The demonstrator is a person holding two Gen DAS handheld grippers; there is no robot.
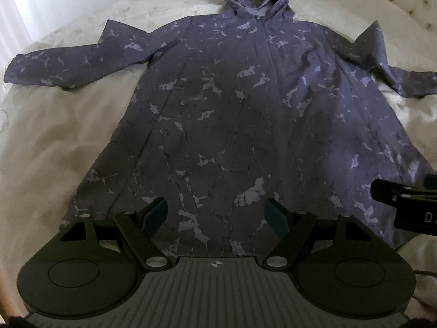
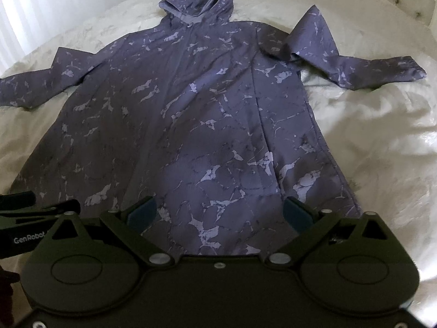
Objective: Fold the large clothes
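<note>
A large purple hooded jacket (image 1: 232, 109) with a pale marble pattern lies flat, front up, on a white bed, hood at the far end and both sleeves spread out. It also shows in the right wrist view (image 2: 191, 114). My left gripper (image 1: 217, 213) is open and empty, hovering over the hem's left half. My right gripper (image 2: 220, 213) is open and empty, over the hem's right half. The right gripper's body shows at the right edge of the left wrist view (image 1: 404, 205); the left gripper's body shows at the left edge of the right wrist view (image 2: 32, 218).
The white bedspread (image 1: 54, 142) surrounds the jacket on all sides, also in the right wrist view (image 2: 382, 136). A tufted headboard (image 2: 404, 2) stands at the far right. White curtains (image 1: 24, 2) hang at the far left.
</note>
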